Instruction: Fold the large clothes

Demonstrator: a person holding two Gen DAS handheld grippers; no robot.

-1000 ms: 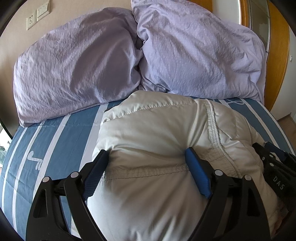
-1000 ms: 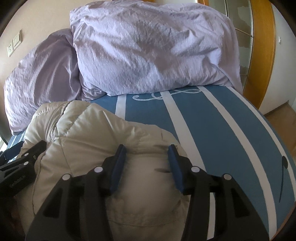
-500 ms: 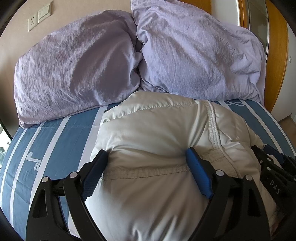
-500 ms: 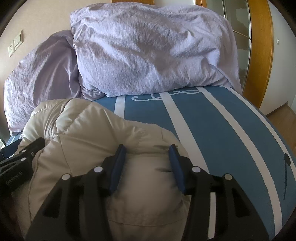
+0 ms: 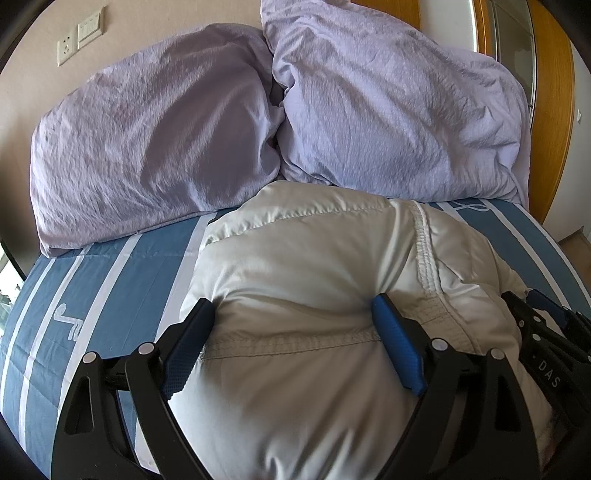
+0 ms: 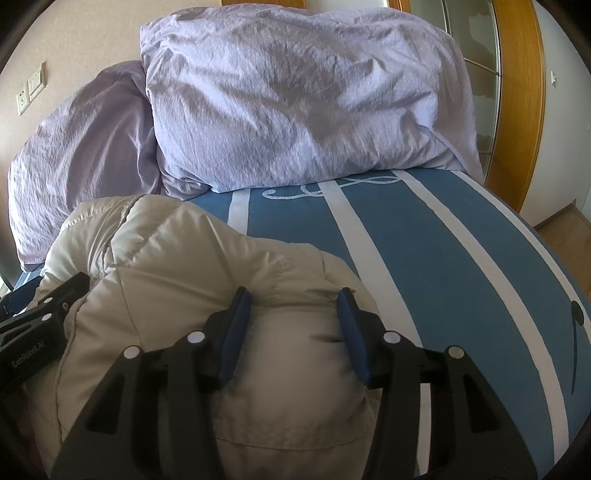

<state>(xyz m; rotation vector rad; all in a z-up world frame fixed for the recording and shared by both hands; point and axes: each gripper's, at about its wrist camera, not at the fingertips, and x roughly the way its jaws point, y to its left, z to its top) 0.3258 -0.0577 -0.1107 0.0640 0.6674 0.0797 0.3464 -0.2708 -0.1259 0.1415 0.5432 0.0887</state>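
Left wrist view: puffy jacket (image 5: 295, 258) bundled at frame centre, clamped by left gripper (image 5: 291, 325); right gripper (image 6: 291, 317) likewise clenched on it; fold judged nearly finished, flattening left.

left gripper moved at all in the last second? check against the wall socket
No. In the left wrist view the left gripper sits astride the jacket as before, and the wall socket keeps its place in frame, apart from a barely visible drift.

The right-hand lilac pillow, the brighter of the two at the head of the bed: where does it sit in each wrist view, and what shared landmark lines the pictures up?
Left wrist view: the brighter lilac crinkled pillow fills the upper right, above the puffy cream padded jacket.
Right wrist view: the same pillow fills the upper centre.
Shared landmark: the white wall switch plate, at upper left in both.
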